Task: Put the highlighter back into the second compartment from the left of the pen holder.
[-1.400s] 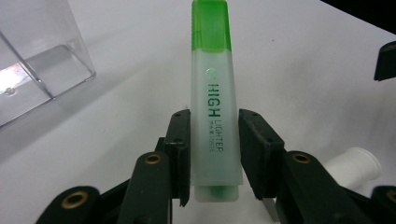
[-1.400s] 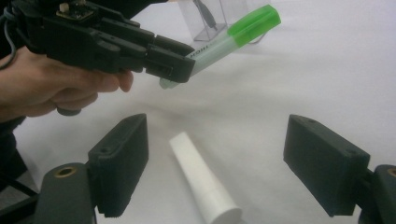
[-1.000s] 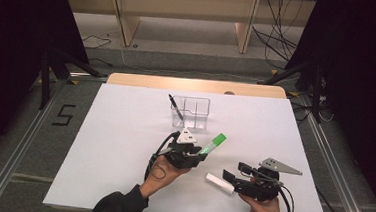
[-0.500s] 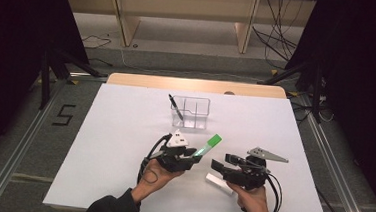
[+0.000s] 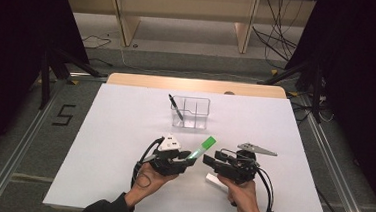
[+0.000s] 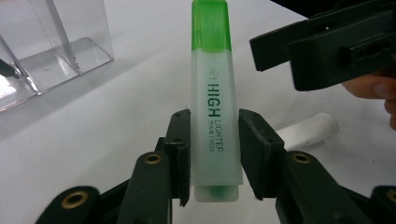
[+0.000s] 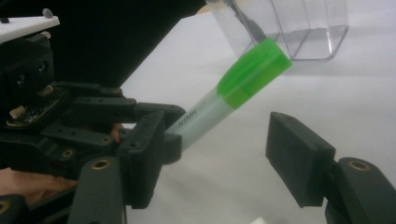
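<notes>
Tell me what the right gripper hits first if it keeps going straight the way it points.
Probably the green highlighter held in the left gripper; the right gripper points at it with jaws open, though depth is hard to judge.

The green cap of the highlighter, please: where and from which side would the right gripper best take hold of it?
Probably across the two broad flat faces of the green cap, coming in from the free end, opposite the left gripper, which clamps the highlighter low on its frosted barrel. The cap sticks out bare, tilted up toward the clear organizer. The right gripper, jaws just closing with nothing between them, sits below the cap.
</notes>
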A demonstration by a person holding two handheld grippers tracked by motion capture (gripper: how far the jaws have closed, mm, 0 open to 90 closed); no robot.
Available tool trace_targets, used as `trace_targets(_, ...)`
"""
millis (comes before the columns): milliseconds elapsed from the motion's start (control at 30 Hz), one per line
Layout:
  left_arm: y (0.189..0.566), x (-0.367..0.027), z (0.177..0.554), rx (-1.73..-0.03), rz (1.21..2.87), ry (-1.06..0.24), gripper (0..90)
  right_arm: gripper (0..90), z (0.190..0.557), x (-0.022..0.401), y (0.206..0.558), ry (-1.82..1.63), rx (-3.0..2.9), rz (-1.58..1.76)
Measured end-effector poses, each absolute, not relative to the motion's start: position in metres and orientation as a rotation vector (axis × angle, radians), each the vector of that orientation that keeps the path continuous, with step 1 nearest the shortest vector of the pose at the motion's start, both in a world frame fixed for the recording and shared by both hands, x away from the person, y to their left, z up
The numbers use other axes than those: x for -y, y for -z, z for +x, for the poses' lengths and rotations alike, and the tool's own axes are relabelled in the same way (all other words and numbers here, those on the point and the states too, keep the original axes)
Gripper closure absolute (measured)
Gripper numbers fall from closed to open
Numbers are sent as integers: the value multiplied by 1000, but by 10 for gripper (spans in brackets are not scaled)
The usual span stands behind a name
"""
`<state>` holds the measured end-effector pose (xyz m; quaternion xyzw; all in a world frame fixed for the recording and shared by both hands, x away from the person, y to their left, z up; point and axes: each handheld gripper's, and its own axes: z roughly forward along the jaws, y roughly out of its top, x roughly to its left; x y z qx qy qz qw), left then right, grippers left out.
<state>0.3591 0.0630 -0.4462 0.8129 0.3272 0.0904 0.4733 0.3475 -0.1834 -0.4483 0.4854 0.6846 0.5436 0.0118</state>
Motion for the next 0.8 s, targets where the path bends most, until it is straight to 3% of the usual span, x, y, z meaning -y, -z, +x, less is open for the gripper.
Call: trace_targets(800,437,-64,340,-754,1948,-257,660,590,362,164,448,-1841,-2107,1640)
